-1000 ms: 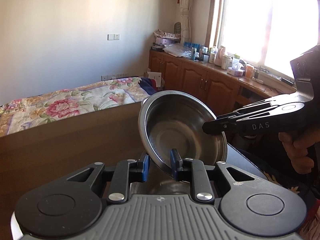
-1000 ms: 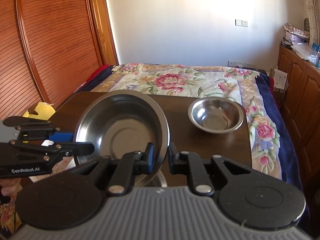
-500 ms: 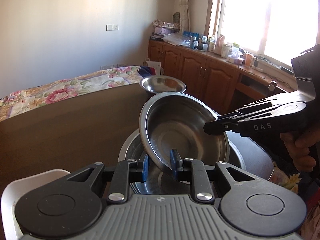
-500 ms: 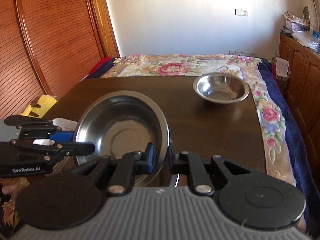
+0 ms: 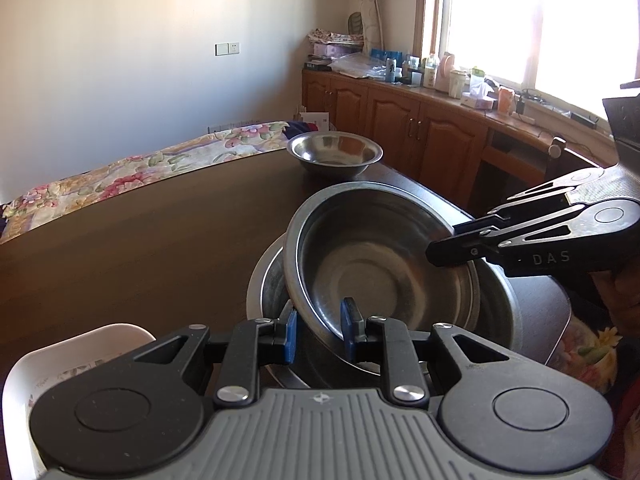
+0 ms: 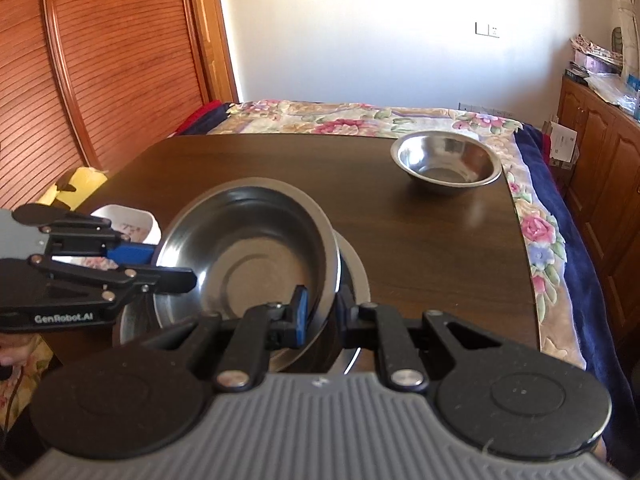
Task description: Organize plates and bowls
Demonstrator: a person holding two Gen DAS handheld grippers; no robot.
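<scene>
Bowl (image 5: 372, 264) pinched at opposite rims by left gripper (image 5: 320, 330) and right gripper (image 6: 320, 312), tilted over basin (image 5: 496, 304) below, likely for nesting.

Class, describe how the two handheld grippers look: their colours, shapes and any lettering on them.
Both are black, with linked metal-pinned arms, two round discs and a ribbed grey body. The left gripper has blue pads and reads "GenRobot.AI" on its side; the right gripper, also blue-padded, reads "DAS".
</scene>
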